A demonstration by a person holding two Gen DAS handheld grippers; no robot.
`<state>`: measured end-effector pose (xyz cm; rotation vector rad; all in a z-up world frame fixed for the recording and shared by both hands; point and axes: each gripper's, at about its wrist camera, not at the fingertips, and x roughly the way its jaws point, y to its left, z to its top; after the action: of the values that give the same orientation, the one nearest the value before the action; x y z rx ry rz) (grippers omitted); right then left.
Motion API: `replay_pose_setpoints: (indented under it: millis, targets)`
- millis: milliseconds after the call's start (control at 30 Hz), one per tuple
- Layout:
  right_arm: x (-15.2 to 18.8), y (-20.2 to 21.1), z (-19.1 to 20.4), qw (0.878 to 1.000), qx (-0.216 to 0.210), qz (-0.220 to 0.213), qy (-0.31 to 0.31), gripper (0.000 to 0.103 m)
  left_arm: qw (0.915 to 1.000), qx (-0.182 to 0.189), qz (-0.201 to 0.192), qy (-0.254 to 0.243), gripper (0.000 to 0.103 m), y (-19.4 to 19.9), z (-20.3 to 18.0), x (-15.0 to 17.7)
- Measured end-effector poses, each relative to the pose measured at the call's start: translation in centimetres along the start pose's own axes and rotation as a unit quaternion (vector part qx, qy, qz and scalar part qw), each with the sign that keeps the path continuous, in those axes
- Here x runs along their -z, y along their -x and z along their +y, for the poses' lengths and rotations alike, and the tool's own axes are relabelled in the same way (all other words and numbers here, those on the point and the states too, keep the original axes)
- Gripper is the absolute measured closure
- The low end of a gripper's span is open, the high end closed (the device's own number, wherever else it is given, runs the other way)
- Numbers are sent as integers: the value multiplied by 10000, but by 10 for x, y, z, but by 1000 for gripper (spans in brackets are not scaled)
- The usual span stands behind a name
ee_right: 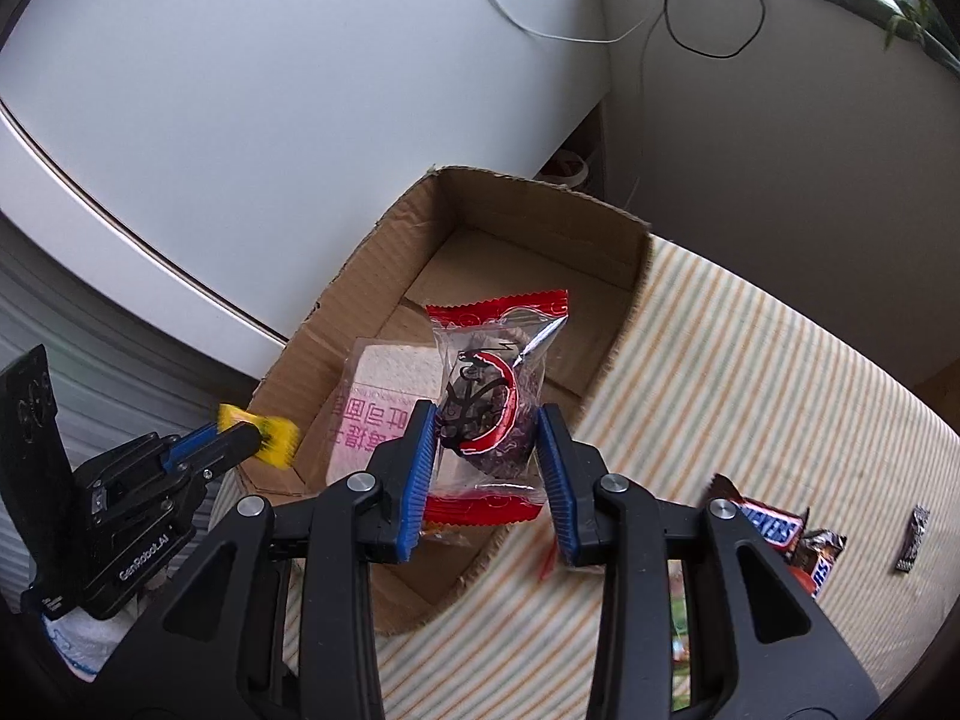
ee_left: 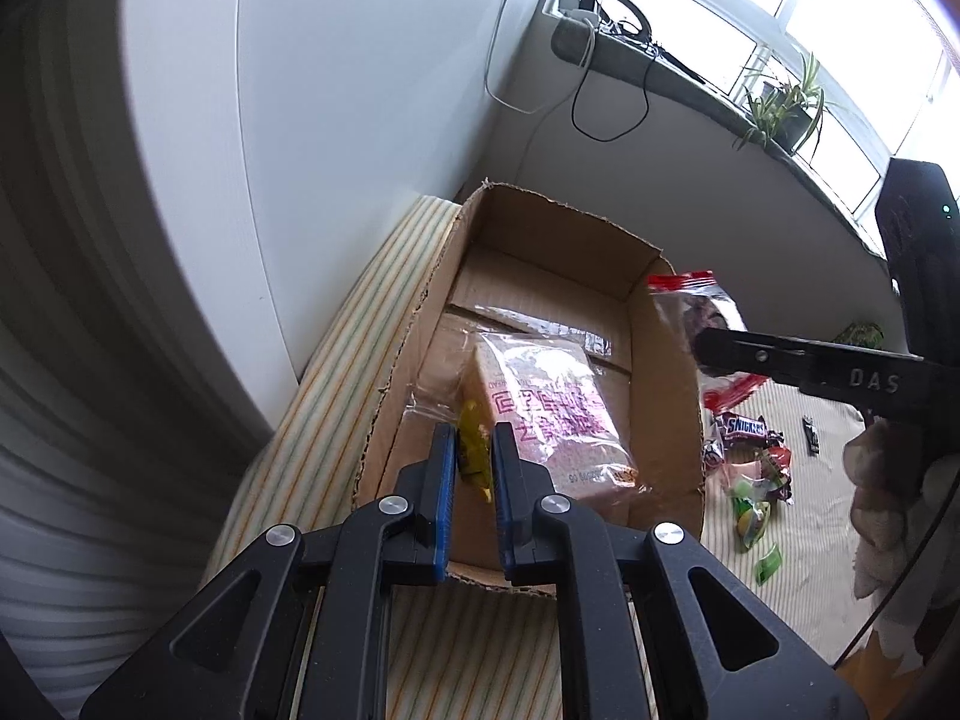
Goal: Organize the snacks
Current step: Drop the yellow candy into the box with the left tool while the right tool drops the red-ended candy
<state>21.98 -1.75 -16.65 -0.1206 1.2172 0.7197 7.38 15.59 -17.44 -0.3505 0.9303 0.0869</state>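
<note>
An open cardboard box [ee_left: 534, 222] [ee_right: 354, 294] sits on a striped cloth. Inside it lies a clear packet of sliced bread with pink print [ee_left: 552, 402] [ee_right: 384, 390]. My left gripper [ee_left: 474, 450] [ee_right: 264, 435] is shut on a small yellow candy [ee_left: 474, 450] [ee_right: 273, 435] above the box's near left part. My right gripper [ee_right: 486, 438] [ee_left: 711, 351] is shut on a clear, red-ended packet holding a dark snack [ee_right: 492, 402] [ee_left: 690, 306], which hangs over the box's right side.
Loose snacks lie on the striped cloth [ee_right: 750, 372] right of the box: Snickers bars [ee_left: 744, 427] [ee_right: 774, 525], green-wrapped sweets [ee_left: 753, 510] and a small dark bar [ee_right: 913, 540]. A white cabinet [ee_left: 336, 120] stands behind the box. Cables and plants [ee_left: 780, 102] are on the windowsill.
</note>
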Motion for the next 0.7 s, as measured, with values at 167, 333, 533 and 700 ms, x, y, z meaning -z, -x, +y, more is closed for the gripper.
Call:
replay_pose_setpoints:
  millis: [167, 333, 533, 700]
  targets:
    - [-4, -5, 8, 9999, 22, -8, 116, 59, 10000, 24, 7, -17, 91, -1, -2, -4]
    - [-3, 3, 5, 9998, 94, -150, 97, 42, 10000, 28, 17, -38, 77, 0, -5, -4]
    - [0, 13, -9, 9997, 114, -207, -23, 42, 9999, 98, -5, -54, 75, 2, -9, -4]
    - [4, 26, -20, 9994, 163, -303, -89, 42, 9998, 130, -55, -119, 75, 5, -17, -6]
